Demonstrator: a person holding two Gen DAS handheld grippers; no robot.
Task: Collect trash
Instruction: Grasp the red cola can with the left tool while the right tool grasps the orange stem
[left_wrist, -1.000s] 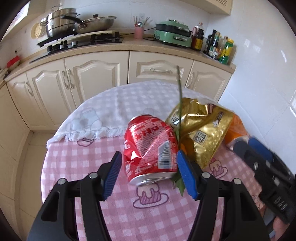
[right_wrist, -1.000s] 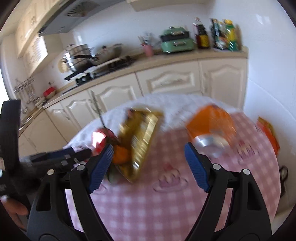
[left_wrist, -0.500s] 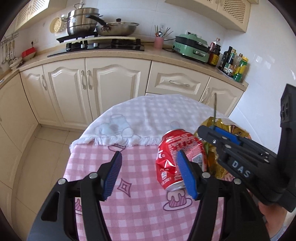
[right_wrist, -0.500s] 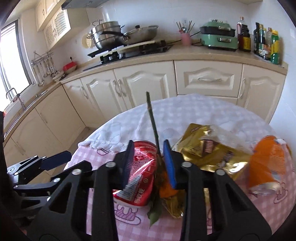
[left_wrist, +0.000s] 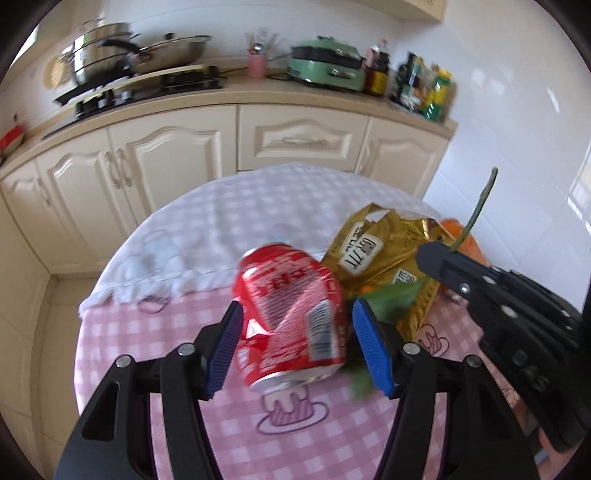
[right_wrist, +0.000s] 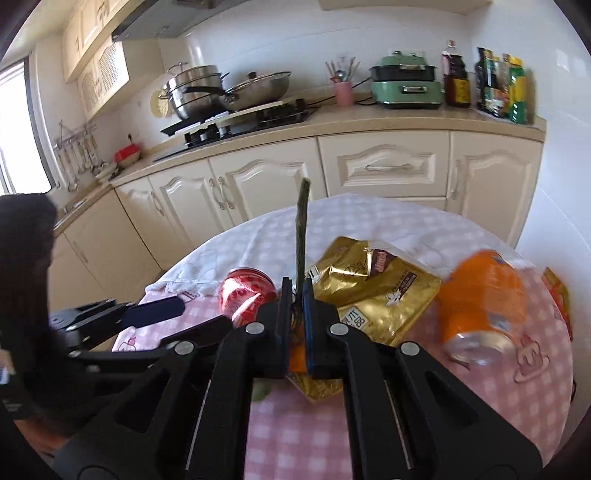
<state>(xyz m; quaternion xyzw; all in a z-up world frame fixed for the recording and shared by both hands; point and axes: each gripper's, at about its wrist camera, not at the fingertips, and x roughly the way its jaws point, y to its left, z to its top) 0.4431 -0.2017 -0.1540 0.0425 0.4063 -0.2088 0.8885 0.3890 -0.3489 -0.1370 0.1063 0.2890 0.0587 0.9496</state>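
**Right jaws have snapped shut on the green stalk; left jaws wait wide around the red can**

The right gripper (right_wrist: 296, 295) has closed completely within the last second, from wide open to pads nearly meeting, and now pinches a thin green stalk (right_wrist: 301, 229) that rises straight up the centre of the right wrist view. The left gripper (left_wrist: 295, 343) has not changed its spread: its blue pads stand about two thirds open on either side of the red can (left_wrist: 291, 314), which looks touched by neither, though the blur leaves the left pad uncertain. My reading: one piece of trash is now secured, and the can is lined up but not yet gripped.

From largest to smallest:

- The round table (left_wrist: 147, 369) fills the lower half of both views, covered in soft pink checked cloth with cartoon prints and a white fringed cloth over the far half.
- A crinkled gold foil snack bag (right_wrist: 373, 291), shiny and creased, lies centre right.
- An orange can (right_wrist: 480, 302), smooth metal and dented, lies on its side at the right.
- The red can, crumpled aluminium, lies on its side left of the bag.
- The stalk, slim and rigid, with limp leaves (left_wrist: 391, 301) low beside the bag.
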